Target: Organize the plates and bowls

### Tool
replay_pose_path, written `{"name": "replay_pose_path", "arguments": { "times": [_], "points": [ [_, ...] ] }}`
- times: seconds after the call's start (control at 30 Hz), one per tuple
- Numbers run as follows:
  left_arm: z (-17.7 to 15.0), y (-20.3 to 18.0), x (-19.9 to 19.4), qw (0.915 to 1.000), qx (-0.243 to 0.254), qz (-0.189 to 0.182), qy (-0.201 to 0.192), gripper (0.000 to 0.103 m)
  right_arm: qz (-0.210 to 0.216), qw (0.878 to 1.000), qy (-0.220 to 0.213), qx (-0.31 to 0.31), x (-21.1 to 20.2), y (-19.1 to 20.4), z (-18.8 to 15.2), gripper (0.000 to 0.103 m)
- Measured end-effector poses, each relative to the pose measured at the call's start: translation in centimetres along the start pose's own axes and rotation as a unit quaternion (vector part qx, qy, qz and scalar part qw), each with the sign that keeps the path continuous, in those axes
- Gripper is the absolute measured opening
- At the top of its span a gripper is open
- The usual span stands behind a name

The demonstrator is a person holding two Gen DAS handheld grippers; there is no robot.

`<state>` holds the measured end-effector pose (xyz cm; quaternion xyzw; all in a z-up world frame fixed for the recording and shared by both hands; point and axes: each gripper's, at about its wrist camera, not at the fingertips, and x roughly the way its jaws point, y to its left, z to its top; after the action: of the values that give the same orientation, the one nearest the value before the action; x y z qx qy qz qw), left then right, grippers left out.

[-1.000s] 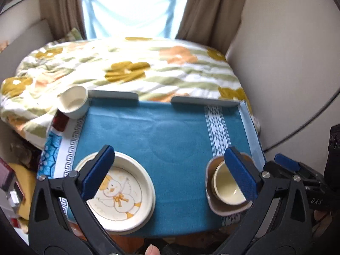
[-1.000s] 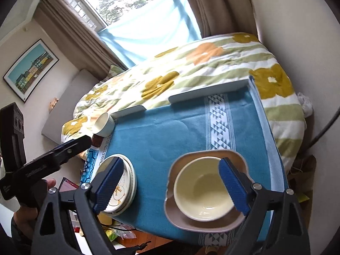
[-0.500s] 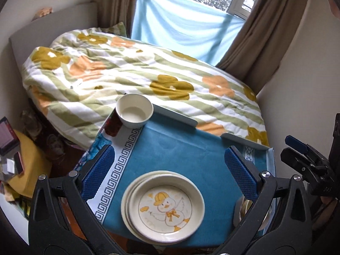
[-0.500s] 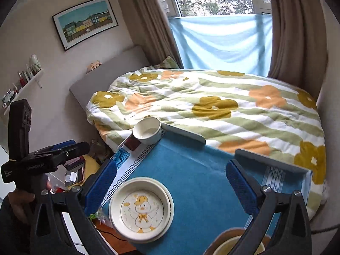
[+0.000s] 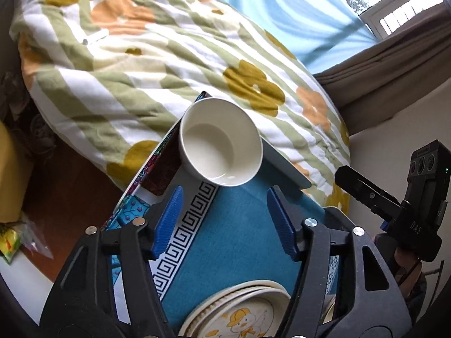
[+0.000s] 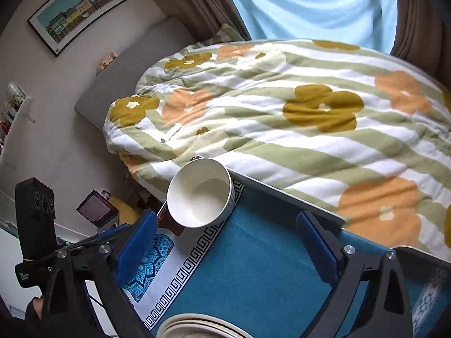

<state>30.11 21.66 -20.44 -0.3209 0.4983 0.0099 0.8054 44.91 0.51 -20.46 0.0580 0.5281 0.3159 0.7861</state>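
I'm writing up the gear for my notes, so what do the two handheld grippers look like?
Both match. The left gripper and the right gripper have black plastic frames with triangular cut-outs and silver rivets, and their jaws carry ribbed blue pads. Each has a black camera block on top; the right one's body bears white lettering.

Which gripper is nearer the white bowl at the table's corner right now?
Left, as far as the views show. The left gripper points at the white bowl, just short of it, closing on nothing. The right gripper sits beside and further back, empty.
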Motion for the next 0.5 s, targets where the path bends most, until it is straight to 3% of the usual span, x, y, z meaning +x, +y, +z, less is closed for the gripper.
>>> {"name": "replay_pose_path", "arguments": {
  "times": [0.07,0.27,0.4,0.5],
  "points": [
    [0.9,0.9,2.4,0.9998,-0.005,-0.001,0.017,0.052,0.008,1.0,0.025,0.016,2.8,-0.6,0.2,0.077],
    [3.0,2.8,7.1,0.9988,-0.011,0.003,0.048,0.044,0.013,0.997,0.064,0.027,8.4,-1.1,0.5,0.059],
    [3.5,3.3,8.3,0.9987,-0.008,0.016,0.049,0.033,0.011,0.997,0.075,0.024,10.3,-1.1,0.8,0.05],
    [3.6,3.3,8.6,0.9986,0.001,0.035,0.039,0.027,0.013,0.997,0.074,0.024,10.9,-1.1,0.8,0.034]
  ]
}}
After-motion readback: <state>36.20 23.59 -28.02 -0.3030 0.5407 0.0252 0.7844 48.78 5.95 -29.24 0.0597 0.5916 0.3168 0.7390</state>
